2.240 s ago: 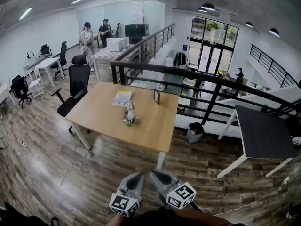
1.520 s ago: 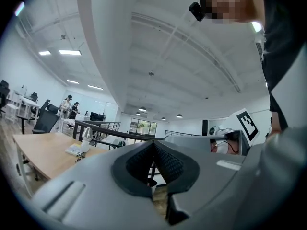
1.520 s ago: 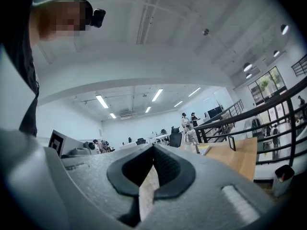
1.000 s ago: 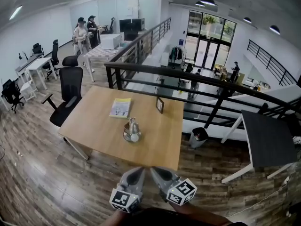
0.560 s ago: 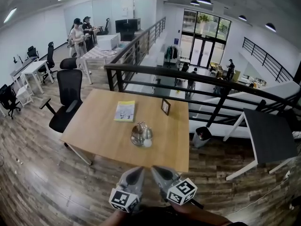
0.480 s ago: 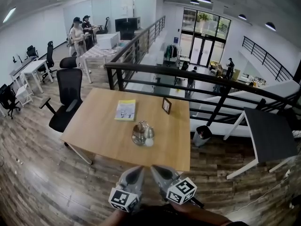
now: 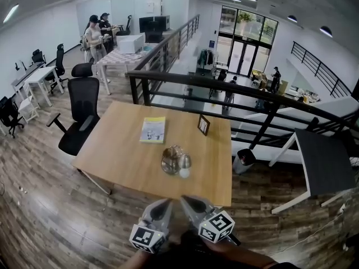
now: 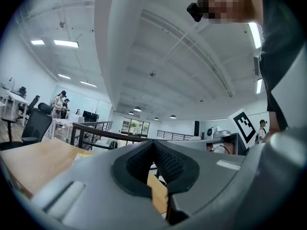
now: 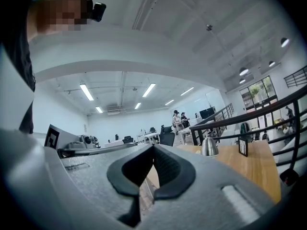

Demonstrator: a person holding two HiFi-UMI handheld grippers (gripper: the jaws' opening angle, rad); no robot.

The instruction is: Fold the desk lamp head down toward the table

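Observation:
A silver desk lamp [image 7: 175, 161] stands near the middle of the wooden table [image 7: 123, 156]; from above its round base and its head with a pale bulb show. In the right gripper view the lamp [image 9: 209, 147] rises as a metal dome ahead and to the right. My left gripper [image 7: 160, 209] and right gripper [image 7: 190, 205] hover side by side just short of the table's near edge, a good way from the lamp. Both are shut, with nothing between the jaws. The left gripper [image 8: 153, 145] sees only the tabletop; the right gripper [image 9: 153, 147] points along the table.
A yellow booklet [image 7: 153, 129] and a small photo frame [image 7: 203, 124] lie behind the lamp. A black office chair [image 7: 83, 105] stands at the table's left, and a black railing [image 7: 224, 91] runs behind it. A bin [image 7: 244, 158] and a dark table [image 7: 325, 161] are to the right. Two people [image 7: 96, 35] stand far back.
The table and lamp have drawn nearer and lower in the head view as I approach. Both grippers have moved forward together and stay shut.

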